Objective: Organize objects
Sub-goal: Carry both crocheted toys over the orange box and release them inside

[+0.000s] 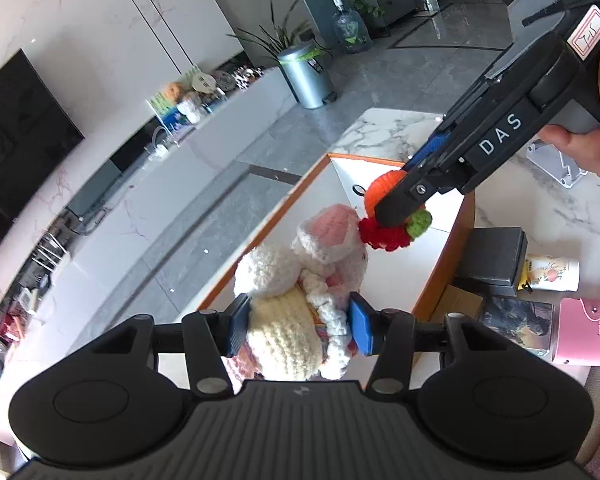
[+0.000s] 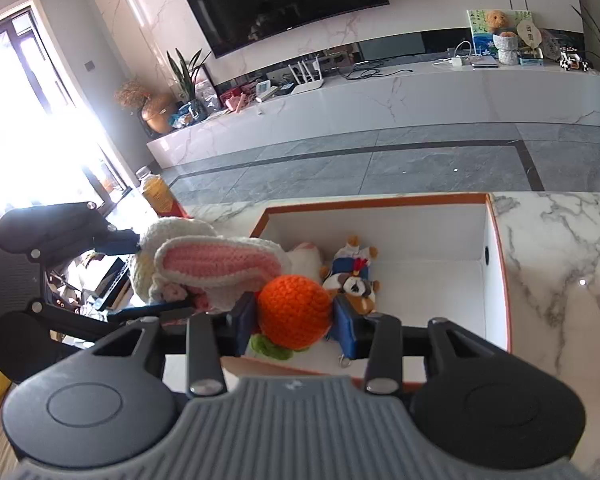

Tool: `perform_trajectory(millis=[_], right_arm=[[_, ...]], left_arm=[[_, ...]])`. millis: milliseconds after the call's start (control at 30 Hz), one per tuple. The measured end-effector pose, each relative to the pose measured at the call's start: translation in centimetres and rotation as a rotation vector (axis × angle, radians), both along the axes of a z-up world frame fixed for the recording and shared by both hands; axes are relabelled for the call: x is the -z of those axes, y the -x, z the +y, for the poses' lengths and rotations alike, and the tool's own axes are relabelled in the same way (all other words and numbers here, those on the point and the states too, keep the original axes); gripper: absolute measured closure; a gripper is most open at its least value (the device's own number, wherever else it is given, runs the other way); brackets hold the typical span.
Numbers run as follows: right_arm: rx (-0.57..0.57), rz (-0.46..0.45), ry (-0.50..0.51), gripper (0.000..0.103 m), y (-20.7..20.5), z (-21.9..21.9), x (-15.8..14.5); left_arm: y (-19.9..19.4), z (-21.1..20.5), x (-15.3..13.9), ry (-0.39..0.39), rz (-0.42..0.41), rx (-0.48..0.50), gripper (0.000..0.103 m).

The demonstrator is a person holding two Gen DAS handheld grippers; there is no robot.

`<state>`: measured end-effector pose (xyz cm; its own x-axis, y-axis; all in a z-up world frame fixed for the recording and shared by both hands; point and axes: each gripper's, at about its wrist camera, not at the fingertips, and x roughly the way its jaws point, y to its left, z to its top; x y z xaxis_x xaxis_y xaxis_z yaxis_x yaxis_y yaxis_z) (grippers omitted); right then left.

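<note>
A crocheted bunny (image 1: 284, 320), cream and white with pink ears, hangs in my left gripper (image 1: 300, 328), whose blue pads press on its body. It is above the near end of a white box with an orange rim (image 1: 444, 264). My right gripper (image 2: 296, 322) is shut on an orange crocheted ball (image 2: 294, 308) with a green and red tuft under it. In the left wrist view the right gripper (image 1: 396, 208) and the orange ball (image 1: 384, 186) hover just beyond the bunny's ear. The box (image 2: 380, 201) holds a small blue and brown plush toy (image 2: 356, 280) and a white plush (image 2: 306, 258).
The box stands on a marble table (image 2: 560, 260). Right of it lie a black box (image 1: 496, 260), a paper cup (image 1: 552, 274), a picture card (image 1: 516, 324) and a pink case (image 1: 584, 332). A bottle of orange drink (image 2: 158, 192) stands at the table's far left.
</note>
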<state>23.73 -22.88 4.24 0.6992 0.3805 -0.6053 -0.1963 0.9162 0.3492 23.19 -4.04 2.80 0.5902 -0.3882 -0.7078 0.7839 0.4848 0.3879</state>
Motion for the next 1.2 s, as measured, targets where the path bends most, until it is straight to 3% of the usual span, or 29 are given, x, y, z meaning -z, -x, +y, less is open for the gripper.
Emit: perform_trajectory(millis=[167, 400, 633, 933, 1200], right_arm=[[0.029, 0.045, 0.0, 0.059, -2.1, -0.7, 1.5], [0.031, 0.12, -0.004, 0.059, -5.8, -0.5, 5.0], [-0.008, 0.154, -0.008, 0.059, -7.5, 0.4, 6.5], [-0.043, 0.242, -0.038, 0.059, -9.1, 1.8, 8.9], [-0.055, 0.294, -0.042, 0.059, -9.2, 2.5, 10.3]], left_arm=[[-4.2, -0.3, 2.8, -0.014, 0.209, 0.004, 0.043], [-6.7, -0.2, 6.5, -0.105, 0.376, 0.038, 0.043], [-9.4, -0.2, 7.9, -0.084, 0.536, 0.019, 0.043], [-10.9, -0.4, 10.0, -0.063, 0.631, -0.035, 0.041], [-10.8, 0.6, 9.2, -0.006, 0.627, -0.067, 0.03]])
